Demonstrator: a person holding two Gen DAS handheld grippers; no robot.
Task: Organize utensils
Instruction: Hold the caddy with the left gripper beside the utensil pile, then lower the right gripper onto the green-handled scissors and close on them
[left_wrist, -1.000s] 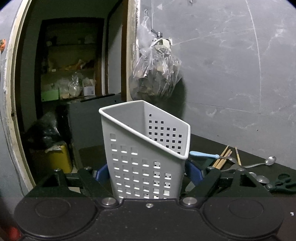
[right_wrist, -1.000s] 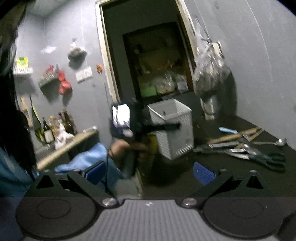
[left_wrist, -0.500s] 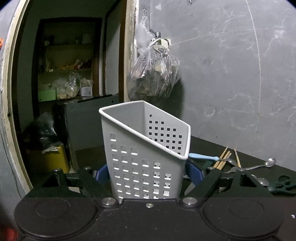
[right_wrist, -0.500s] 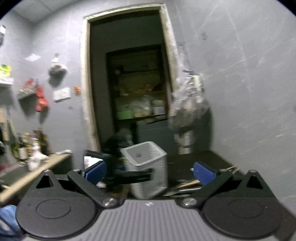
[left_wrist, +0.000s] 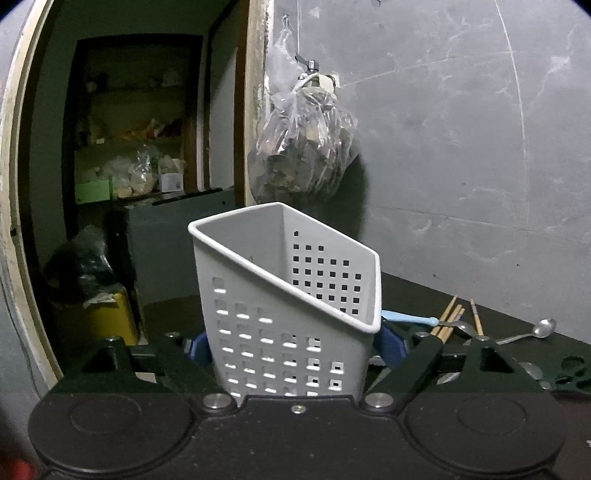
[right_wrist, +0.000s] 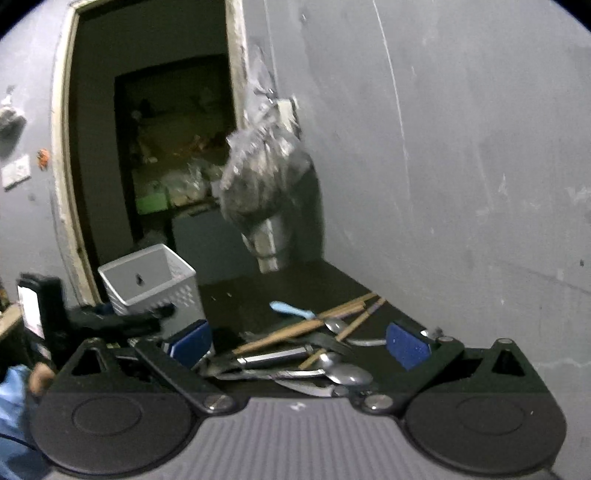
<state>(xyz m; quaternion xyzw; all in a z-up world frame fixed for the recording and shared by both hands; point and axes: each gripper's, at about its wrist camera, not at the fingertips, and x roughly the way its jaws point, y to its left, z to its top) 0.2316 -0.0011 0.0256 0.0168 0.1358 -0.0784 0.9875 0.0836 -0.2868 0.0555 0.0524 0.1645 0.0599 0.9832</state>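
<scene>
My left gripper (left_wrist: 291, 349) is shut on a white perforated utensil holder (left_wrist: 284, 295), which stands upright between its blue pads on the dark table (left_wrist: 413, 291). The holder also shows in the right wrist view (right_wrist: 151, 282), at the left with the left gripper around it. My right gripper (right_wrist: 299, 343) is open and empty, just above a pile of utensils (right_wrist: 295, 358): spoons, wooden chopsticks (right_wrist: 314, 321), a knife and a light blue handled utensil (right_wrist: 291, 310).
A plastic bag (left_wrist: 303, 147) hangs on the grey wall behind the holder. An open doorway (left_wrist: 129, 184) with cluttered shelves is at the left. Scissors (left_wrist: 569, 373) and a spoon (left_wrist: 532, 332) lie at the right of the table.
My right gripper has swung right and down, from facing the doorway to hanging over the utensil pile. My left gripper keeps hold of the holder and has hardly moved.
</scene>
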